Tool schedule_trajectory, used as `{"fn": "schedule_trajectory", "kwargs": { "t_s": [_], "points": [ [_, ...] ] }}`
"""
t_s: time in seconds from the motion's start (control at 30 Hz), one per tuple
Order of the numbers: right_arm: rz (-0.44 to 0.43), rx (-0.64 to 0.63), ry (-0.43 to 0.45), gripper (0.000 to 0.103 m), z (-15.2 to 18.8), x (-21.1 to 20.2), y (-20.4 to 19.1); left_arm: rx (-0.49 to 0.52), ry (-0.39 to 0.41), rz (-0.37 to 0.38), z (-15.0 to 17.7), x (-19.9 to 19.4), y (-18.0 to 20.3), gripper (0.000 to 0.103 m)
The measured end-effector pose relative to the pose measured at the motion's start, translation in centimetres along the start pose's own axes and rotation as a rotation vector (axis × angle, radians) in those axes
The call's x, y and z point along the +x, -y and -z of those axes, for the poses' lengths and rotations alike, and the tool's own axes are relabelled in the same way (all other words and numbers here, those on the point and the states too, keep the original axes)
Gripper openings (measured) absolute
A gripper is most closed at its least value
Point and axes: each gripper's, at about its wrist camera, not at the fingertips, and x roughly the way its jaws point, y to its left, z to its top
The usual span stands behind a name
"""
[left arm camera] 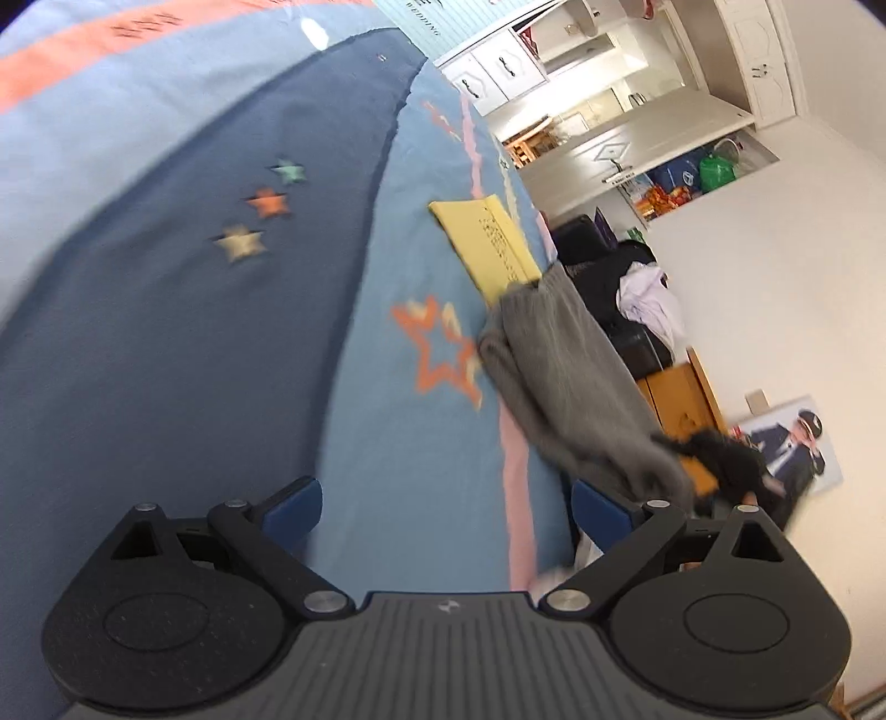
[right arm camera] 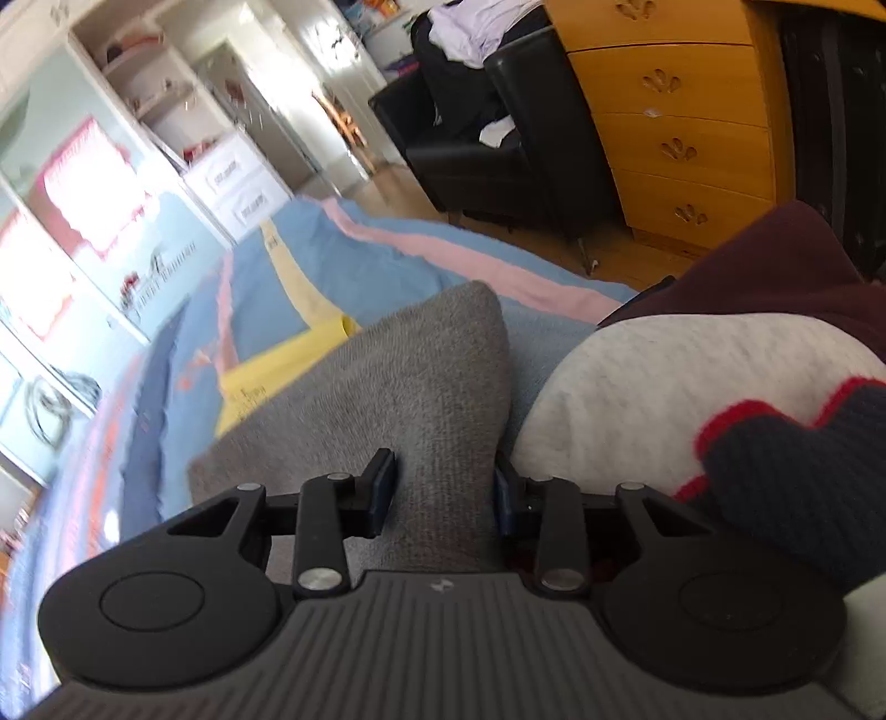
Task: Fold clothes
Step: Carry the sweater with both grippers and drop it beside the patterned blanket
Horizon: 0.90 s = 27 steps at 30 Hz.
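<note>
"WEDDING" is read on a wall poster [left arm camera: 423, 16]. The left gripper [left arm camera: 446, 507] is held wide open, empty; grey knitwear [right arm camera: 398, 387] is clamped by the right gripper [right arm camera: 446, 493] near the bedspread [left arm camera: 387, 443] edge.

- "WEDDING" read in dark capitals on pale striped panel [left arm camera: 423, 19] at top edge of left wrist view; line above it cut off.
- Dark print on orange band of bedcover [left arm camera: 141, 25]: blurred, unreadable.
- Rows of small print on yellow item [left arm camera: 487, 249] lying on bedcover: too small to read.
- Marks on white drawer fronts [right arm camera: 241, 188] in right wrist view: blurred, not legible.
</note>
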Motion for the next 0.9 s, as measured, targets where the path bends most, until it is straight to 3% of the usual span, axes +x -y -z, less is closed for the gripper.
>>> {"fn": "schedule_trajectory", "kwargs": {
  "t_s": [0.1, 0.13, 0.17, 0.3, 0.4, 0.53, 0.67, 0.8, 0.9],
  "points": [
    [0.006, 0.011, 0.036, 0.041, -0.2, -1.3, 0.0, 0.013, 0.019, -0.026, 1.7, -4.4, -0.7, 0.101],
    [0.008, 0.015, 0.047, 0.047, -0.3, -1.7, 0.0, 0.013, 0.027, -0.032, 2.1, -5.8, -0.9, 0.102],
    [-0.011, 0.020, 0.062, 0.055, -0.2, -2.5, -0.1, 0.014, 0.034, -0.043, 2.4, -7.0, -1.0, 0.102],
    [-0.117, 0.028, 0.129, 0.063, 1.0, -7.1, -0.1, 0.044, 0.064, -0.101, 2.8, -10.6, -1.1, 0.102],
    [-0.251, -0.016, 0.189, 0.067, 4.0, -12.2, 0.2, 0.081, 0.103, -0.124, 2.9, -12.8, -0.9, 0.102],
    [-0.348, -0.216, 0.251, 0.089, 10.9, -19.3, 1.2, 0.088, 0.139, -0.157, 3.2, -14.8, -1.2, 0.102],
    [-0.460, -0.297, 0.185, 0.092, 19.2, -24.4, 4.3, 0.101, 0.092, -0.202, 4.4, -14.7, -1.4, 0.102],
    [-0.580, -0.140, 0.036, 0.092, 25.2, -26.6, 8.9, 0.137, 0.007, -0.210, 6.9, -13.4, -0.9, 0.102],
    [-0.590, -0.041, 0.012, 0.092, 27.5, -28.3, 12.0, 0.184, -0.051, -0.216, 8.9, -12.4, -0.3, 0.102]
  ]
}}
